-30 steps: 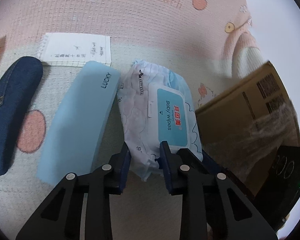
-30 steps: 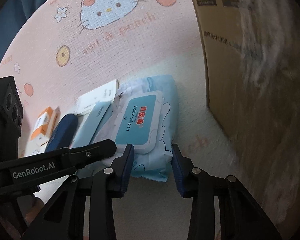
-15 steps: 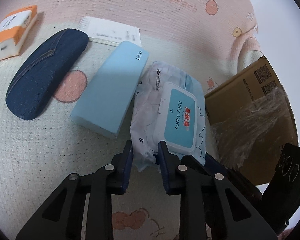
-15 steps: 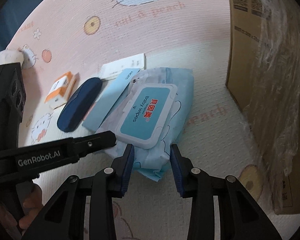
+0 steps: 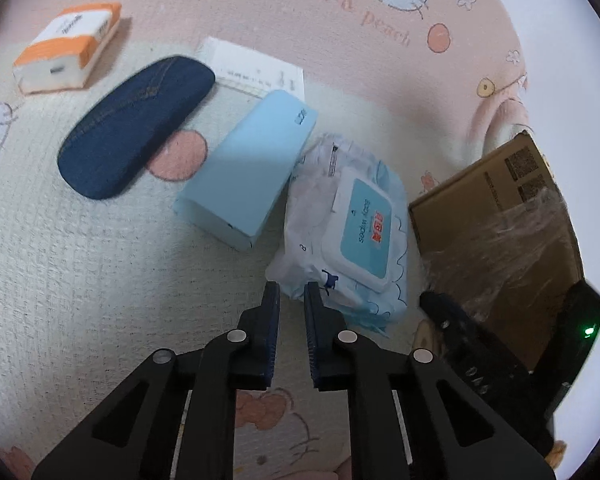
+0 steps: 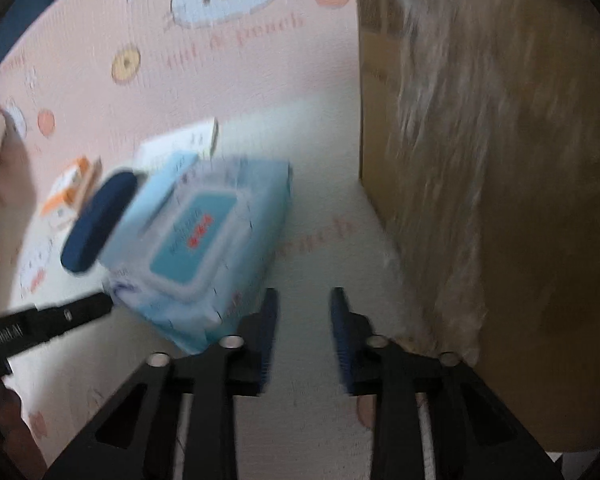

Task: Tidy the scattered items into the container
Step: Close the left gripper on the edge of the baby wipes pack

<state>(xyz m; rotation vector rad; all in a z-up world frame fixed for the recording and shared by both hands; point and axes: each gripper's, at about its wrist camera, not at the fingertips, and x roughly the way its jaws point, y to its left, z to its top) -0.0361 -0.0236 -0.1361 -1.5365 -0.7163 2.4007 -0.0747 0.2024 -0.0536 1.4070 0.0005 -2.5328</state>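
Left gripper (image 5: 291, 292): fingers narrowly parted, tips at the wipes pack (image 5: 350, 228) corner, grip uncertain. Right gripper (image 6: 303, 300): fingers apart, empty; pack left of them, box (image 6: 500, 184) right.

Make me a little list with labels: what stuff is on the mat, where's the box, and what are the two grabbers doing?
wipes: lifted at one corner by left gripper
right gripper: open, holding nothing, beside the wipes
blue case: left of wipes, touching
denim case: on the mat
notepad: behind the cases
orange pack: far left
box: right of wipes
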